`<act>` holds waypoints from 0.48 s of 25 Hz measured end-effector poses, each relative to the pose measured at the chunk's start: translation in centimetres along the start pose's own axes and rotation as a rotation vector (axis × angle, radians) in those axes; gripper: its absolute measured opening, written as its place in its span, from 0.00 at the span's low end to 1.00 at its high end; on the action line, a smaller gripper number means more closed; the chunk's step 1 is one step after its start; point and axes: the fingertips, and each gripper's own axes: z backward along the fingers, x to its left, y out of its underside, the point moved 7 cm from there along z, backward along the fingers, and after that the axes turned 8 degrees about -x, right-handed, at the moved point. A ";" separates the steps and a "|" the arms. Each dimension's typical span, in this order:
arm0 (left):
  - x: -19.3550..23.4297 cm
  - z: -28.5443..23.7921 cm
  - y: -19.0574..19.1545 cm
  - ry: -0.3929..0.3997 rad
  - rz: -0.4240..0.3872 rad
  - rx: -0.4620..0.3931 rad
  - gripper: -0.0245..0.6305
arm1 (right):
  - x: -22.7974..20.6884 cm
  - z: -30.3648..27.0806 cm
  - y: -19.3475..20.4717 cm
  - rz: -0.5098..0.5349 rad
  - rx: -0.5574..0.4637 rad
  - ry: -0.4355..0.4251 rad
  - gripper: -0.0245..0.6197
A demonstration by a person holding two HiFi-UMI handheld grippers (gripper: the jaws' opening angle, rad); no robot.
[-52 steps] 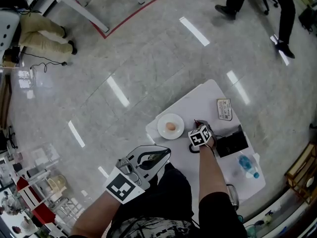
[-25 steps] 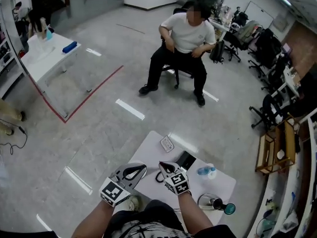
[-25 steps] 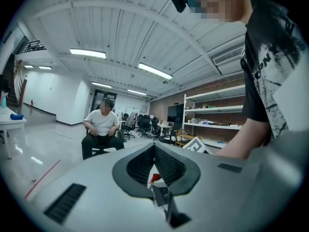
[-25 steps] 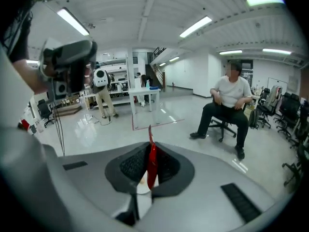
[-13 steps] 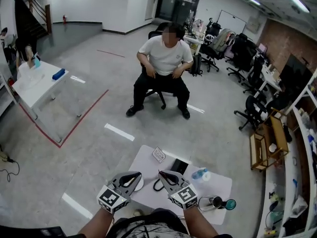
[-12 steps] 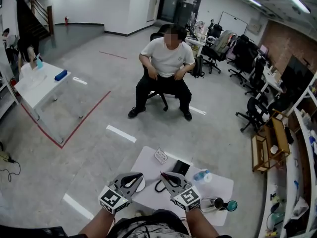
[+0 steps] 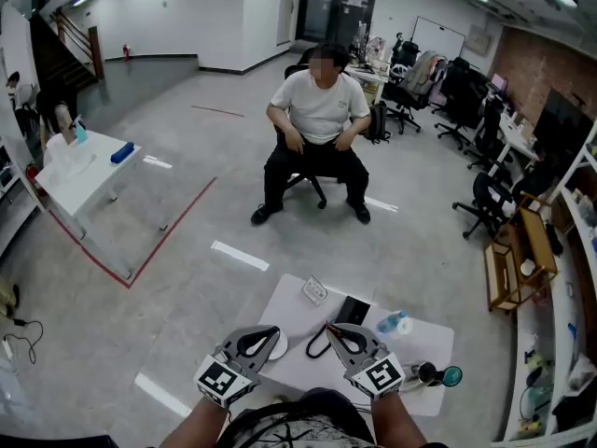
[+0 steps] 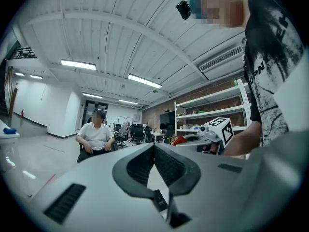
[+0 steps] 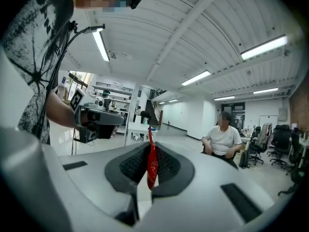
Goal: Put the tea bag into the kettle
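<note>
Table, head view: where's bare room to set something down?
Bare tabletop between water bottle and kettle, and between packet and plate. Crowded around the black slab and cable by the right gripper.

I see an open office-lab: office chairs (image 7: 480, 199), shelving (image 8: 212, 114), strip lights (image 9: 268, 46), red floor tape (image 7: 173, 232)

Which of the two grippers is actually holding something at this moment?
The right gripper: its jaws are shut on a thin red tea bag. The left gripper is shut too, but with nothing between its jaws.
</note>
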 end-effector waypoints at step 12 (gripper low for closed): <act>-3.8 -6.3 1.1 0.141 0.064 -0.003 0.05 | -2.8 6.2 0.1 0.022 0.007 0.139 0.07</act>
